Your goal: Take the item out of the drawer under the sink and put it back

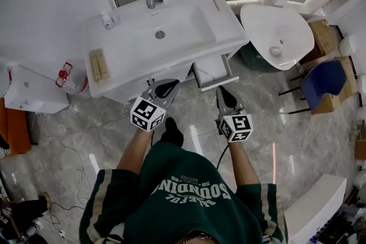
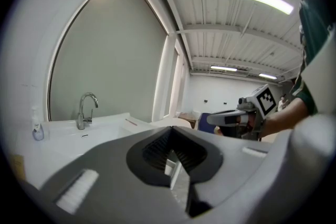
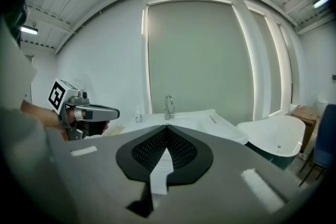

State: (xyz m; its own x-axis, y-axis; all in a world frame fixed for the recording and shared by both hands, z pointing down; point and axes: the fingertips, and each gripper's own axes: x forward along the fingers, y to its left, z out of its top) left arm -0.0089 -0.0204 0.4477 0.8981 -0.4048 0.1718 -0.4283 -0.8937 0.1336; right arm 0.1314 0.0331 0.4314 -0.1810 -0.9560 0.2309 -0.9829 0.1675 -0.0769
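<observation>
Left tongs point(image 1: 164, 89) and right tongs point(image 1: 225, 98) are both closed and empty; I hold them before the sink point(image 1: 189, 23), its drawer point(image 1: 213, 72) open.

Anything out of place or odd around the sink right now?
Only the drawer under the sink: it stands pulled out from the cabinet front at the right side, open. Loose cables trail across the floor at the left. Nothing looks spilled or damaged, and the countertop looks tidy.
</observation>
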